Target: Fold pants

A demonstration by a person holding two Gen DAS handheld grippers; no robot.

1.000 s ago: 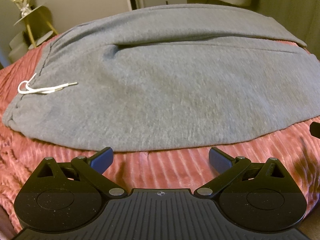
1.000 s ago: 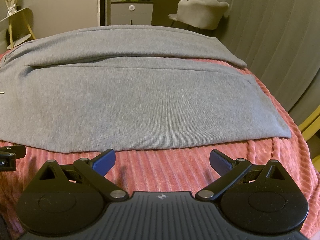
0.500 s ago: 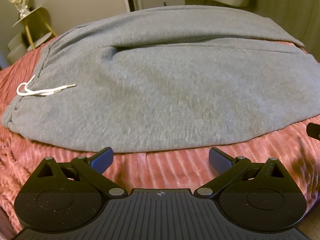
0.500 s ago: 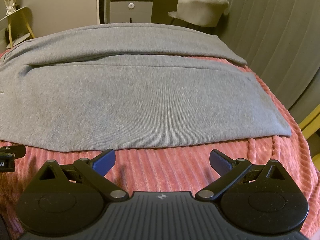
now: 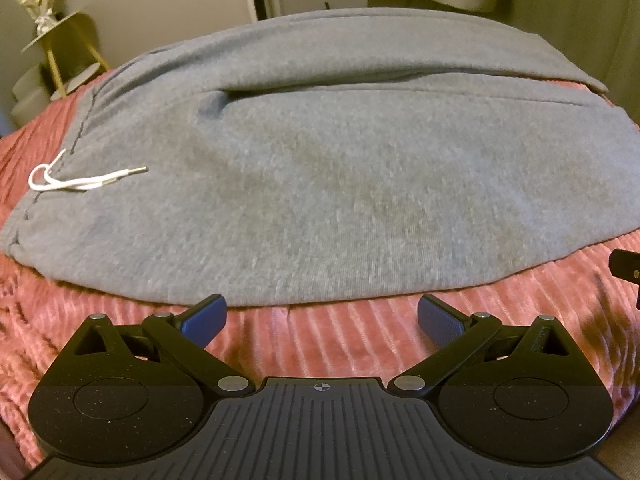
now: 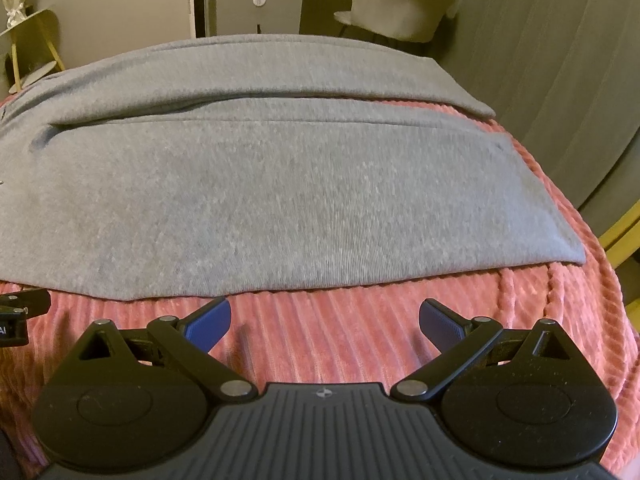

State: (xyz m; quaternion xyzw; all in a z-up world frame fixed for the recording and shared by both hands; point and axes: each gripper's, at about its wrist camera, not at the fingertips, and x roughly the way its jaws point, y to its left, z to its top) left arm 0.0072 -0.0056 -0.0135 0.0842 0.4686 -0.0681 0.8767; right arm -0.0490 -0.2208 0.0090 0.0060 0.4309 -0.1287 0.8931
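Grey sweatpants are lying flat across a bed covered by a pink ribbed blanket, both legs running side by side towards the right, the far leg slightly overlapping the near one along a long crease. The waistband is sitting at the left, where a white drawstring is resting on the fabric.

The left gripper is hovering over the blanket just short of the pants' near edge, its blue-padded fingers spread wide and gripping nothing. The right gripper is hovering the same way further along the near leg, close to the hem, its fingers likewise spread apart and empty.

Beyond the bed, a grey cabinet and a pale upholstered chair are standing against the far wall.
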